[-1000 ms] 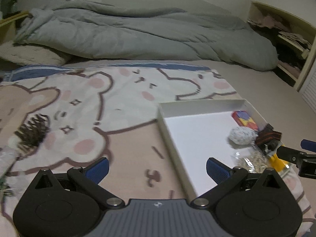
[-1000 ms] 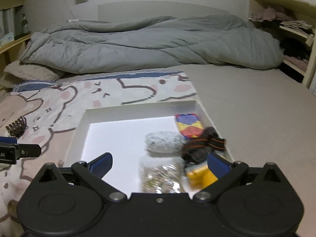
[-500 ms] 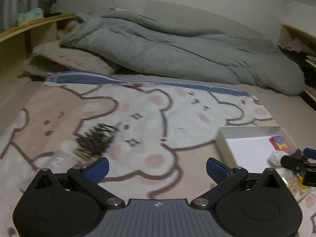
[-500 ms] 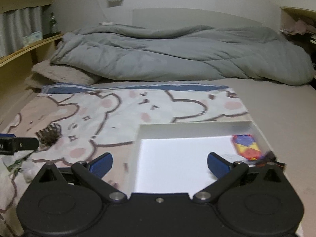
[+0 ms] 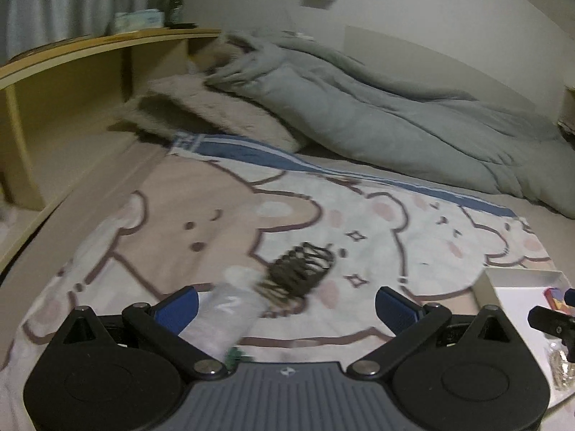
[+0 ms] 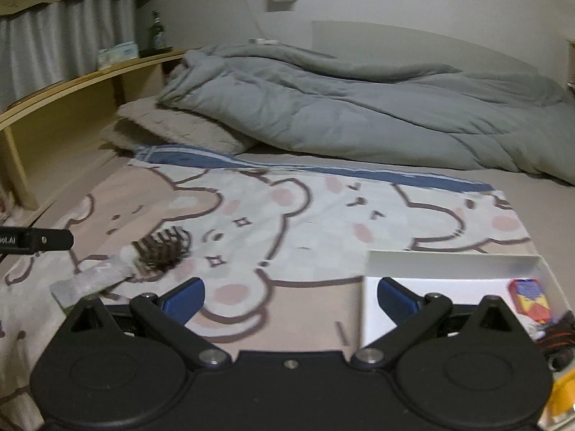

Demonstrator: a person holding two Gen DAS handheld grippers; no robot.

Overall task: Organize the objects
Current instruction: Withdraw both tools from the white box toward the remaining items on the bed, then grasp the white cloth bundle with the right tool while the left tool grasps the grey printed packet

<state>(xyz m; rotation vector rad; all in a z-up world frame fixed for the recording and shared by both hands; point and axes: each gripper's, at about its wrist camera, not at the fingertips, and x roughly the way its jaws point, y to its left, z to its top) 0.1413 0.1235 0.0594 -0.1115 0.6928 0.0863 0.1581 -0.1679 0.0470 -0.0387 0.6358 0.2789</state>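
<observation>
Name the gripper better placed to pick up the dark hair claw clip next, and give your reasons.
Left. The left gripper is open with the hair claw clip just ahead between its fingers; the right gripper, also open, sits nearer the white tray.

Left tongs [image 5: 285, 305]: black linkage arms, blue pads, silver pivot screws, ribbed grey base. Right tongs [image 6: 290, 298]: same, black base.

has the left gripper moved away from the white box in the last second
Yes. The left gripper has swung left: the white box now sits at the view's right edge, and the hair claw clip lies between the open fingers.
</observation>
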